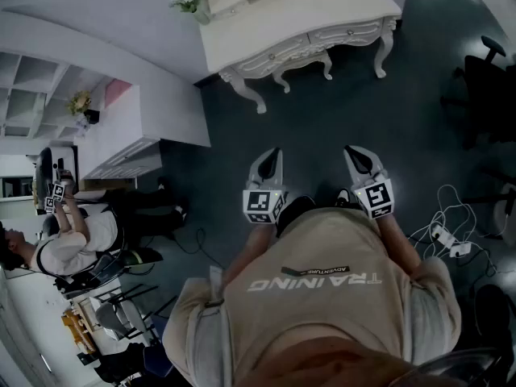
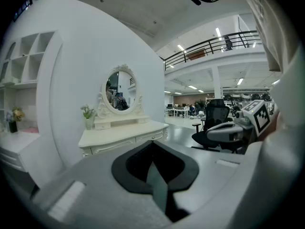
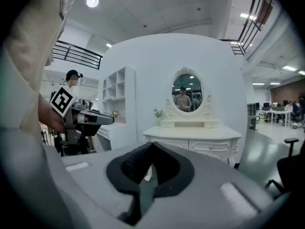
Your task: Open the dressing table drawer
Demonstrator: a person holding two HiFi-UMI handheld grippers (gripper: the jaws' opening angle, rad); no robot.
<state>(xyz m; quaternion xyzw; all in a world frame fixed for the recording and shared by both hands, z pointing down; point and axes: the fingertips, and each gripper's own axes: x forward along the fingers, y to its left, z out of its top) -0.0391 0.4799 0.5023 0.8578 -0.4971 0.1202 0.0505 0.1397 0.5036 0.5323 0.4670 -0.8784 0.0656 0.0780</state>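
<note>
Far off, against the curved white wall [image 3: 143, 66]: cream dressing table [image 1: 298, 14] on carved legs, oval mirror [image 3: 187, 93] above its surface. Just under that surface, two fronts side by side, both flush and closed; right-hand drawer [image 3: 211, 147] with a small knob at its middle. At the table's left end, vase of flowers [image 1: 189, 2]. Left of the table, white shelf unit [image 3: 114, 94] with open compartments.

Near, over the dark floor [image 1: 322, 111] and well apart from the table: left gripper [image 1: 272, 155] and right gripper [image 1: 355, 153], side by side, both pointing toward the table. Left gripper with jaws pressed together, nothing between them. Right gripper likewise with jaws together, holding nothing. No contact with table or drawer.

Far right, black office chair [image 1: 488, 75]. Near right, on the floor, power strip [image 1: 447, 244] with white cables. At the left edge of the head view, another person [image 1: 72, 240] raising a device with square markers.
</note>
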